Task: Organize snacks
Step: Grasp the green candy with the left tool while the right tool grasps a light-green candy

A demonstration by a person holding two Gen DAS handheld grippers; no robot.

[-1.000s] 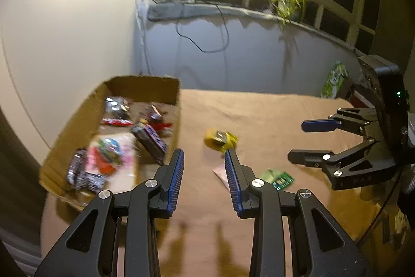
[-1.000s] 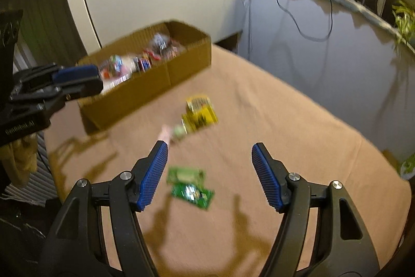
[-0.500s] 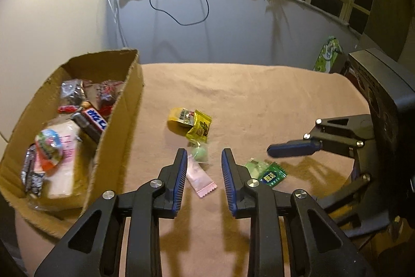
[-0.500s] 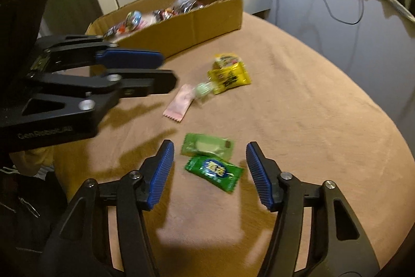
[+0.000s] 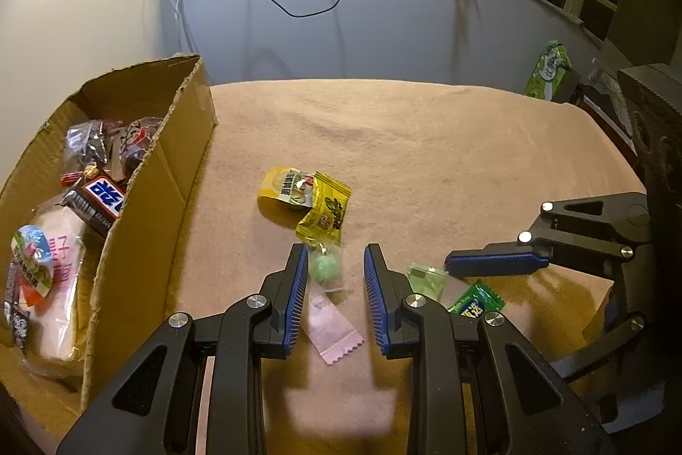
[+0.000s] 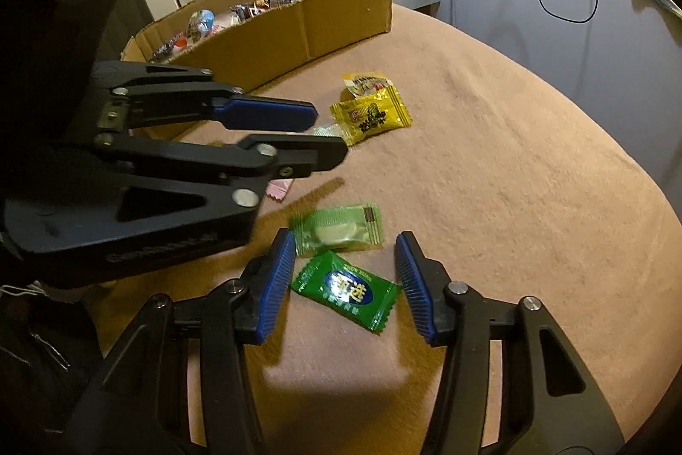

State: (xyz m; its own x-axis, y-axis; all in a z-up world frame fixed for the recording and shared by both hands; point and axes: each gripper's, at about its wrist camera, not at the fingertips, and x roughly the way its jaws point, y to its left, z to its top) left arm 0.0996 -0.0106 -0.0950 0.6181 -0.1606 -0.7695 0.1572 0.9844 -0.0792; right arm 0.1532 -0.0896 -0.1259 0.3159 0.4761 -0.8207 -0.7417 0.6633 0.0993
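The left gripper point(image 5: 334, 267) stands open around a green candy point(image 5: 325, 270). The right gripper point(image 6: 345, 259) is closing around a green packet point(image 6: 347, 289), not yet touching it.

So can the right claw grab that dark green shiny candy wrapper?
Probably yes. The dark green shiny candy wrapper lies flat between the closing right claw, nothing covering it, though the pale green clear wrapper touches its top edge.

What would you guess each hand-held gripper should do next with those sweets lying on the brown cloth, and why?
Probably finish closing. The right hand-held gripper brackets the dark green candy, jaws closing but not yet pressing it; the left hand-held gripper straddles the clear-wrapped green sweet and the pink wrapper without touching. The cardboard box already holds the other snacks.
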